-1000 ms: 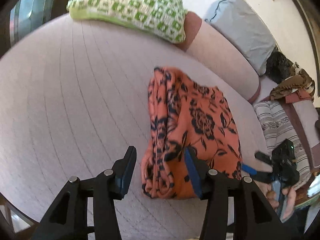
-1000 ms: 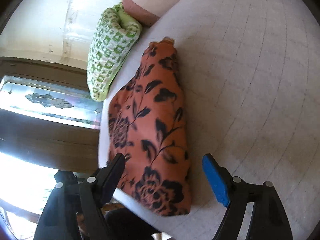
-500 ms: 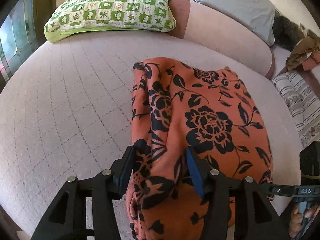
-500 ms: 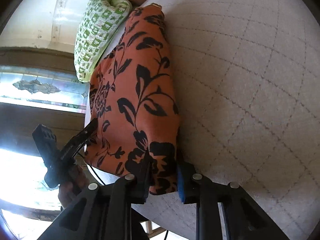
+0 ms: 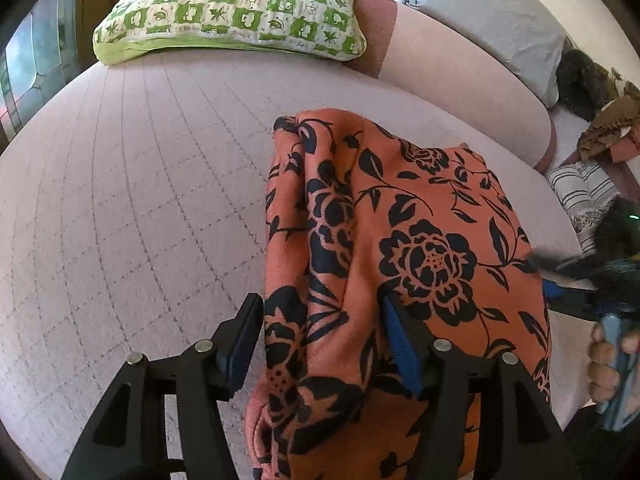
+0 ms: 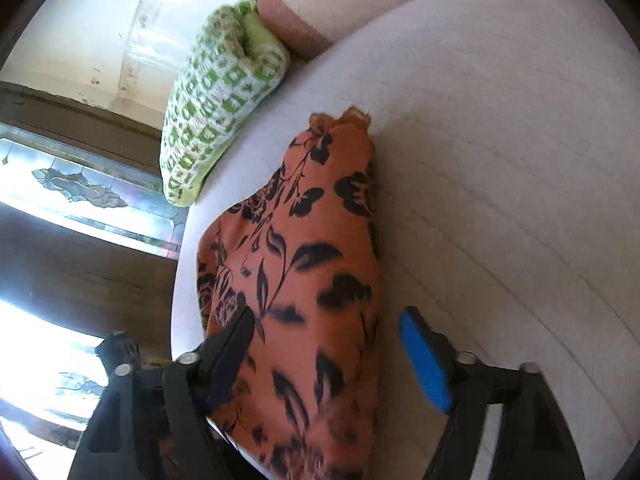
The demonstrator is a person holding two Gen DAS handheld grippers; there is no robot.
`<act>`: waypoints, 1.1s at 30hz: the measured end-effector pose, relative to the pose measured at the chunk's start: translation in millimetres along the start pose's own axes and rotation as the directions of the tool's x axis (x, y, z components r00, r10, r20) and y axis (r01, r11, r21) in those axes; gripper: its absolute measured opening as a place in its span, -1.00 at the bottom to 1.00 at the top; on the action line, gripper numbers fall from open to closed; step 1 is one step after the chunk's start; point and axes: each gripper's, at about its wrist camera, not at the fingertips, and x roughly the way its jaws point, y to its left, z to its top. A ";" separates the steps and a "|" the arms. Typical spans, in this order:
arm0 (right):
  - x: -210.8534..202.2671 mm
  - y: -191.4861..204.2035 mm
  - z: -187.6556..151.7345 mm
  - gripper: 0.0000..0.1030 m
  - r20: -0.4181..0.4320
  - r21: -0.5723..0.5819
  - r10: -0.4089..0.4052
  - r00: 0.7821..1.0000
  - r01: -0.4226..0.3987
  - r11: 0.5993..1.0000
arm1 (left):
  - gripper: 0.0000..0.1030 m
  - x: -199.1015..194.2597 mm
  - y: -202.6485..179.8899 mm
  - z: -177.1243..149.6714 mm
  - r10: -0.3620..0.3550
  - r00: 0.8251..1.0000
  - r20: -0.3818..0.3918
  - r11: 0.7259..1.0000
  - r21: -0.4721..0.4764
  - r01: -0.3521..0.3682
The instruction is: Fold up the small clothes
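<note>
An orange garment with black flowers (image 5: 400,248) lies folded on the pink quilted couch seat (image 5: 132,200). My left gripper (image 5: 320,332) is open, its jaws straddling the garment's bunched left edge near me. In the right wrist view the same garment (image 6: 304,280) runs away from me along the seat's edge. My right gripper (image 6: 328,344) is open with the near end of the cloth between its jaws. It also shows blurred at the right of the left wrist view (image 5: 560,276).
A green-and-white checked pillow (image 5: 232,4) lies at the back of the seat, with a grey pillow (image 5: 492,12) on the pink backrest. Striped cloth (image 5: 584,196) and other clothes lie at the far right. The seat edge drops off beside a stained-glass window (image 6: 72,184).
My right gripper has opened from its shut grip on the garment's near end and drawn back. My left gripper stays open around the left edge, slightly further back.
</note>
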 end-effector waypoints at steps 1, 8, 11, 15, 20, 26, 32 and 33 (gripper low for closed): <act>7.7 -3.2 -0.1 -0.39 -0.031 0.000 -0.027 0.999 0.027 1.000 | 0.23 0.0 0.5 -0.8 -0.004 1.000 0.000 1.000 -0.003 0.004; 11.8 -7.9 -5.2 -0.44 0.004 0.018 -0.070 0.998 0.070 0.997 | 0.26 -1.0 8.0 -3.8 -0.017 1.000 0.002 1.000 -0.003 0.017; 6.5 3.3 -5.6 -0.32 0.006 -0.013 -0.083 0.997 0.083 0.996 | 0.26 -1.3 9.2 -4.8 -0.024 1.000 -0.002 1.000 -0.015 0.024; -14.1 7.9 -0.9 0.45 0.049 -0.011 -0.090 0.995 0.091 0.996 | 0.26 -1.2 10.5 -5.7 -0.030 1.000 -0.005 0.999 -0.019 0.030; -4.5 18.2 26.4 0.45 0.074 -0.011 -0.078 0.994 0.079 0.997 | 0.26 -0.9 8.8 -4.1 -0.029 1.000 -0.006 0.999 -0.016 0.029; 33.7 9.1 34.5 -0.33 -0.001 0.013 -0.131 0.991 0.131 0.991 | 0.26 -2.5 10.4 -4.2 -0.043 0.999 -0.009 0.999 -0.022 0.043; 22.7 12.2 28.9 -0.27 0.013 0.028 -0.109 0.994 0.109 0.994 | 0.26 -4.6 12.9 -4.5 -0.052 0.999 -0.012 0.998 -0.031 0.052; 20.5 15.8 30.0 -0.14 0.012 0.014 -0.110 0.994 0.110 0.994 | 0.26 -4.4 13.3 -4.6 -0.057 0.998 -0.013 0.998 -0.035 0.056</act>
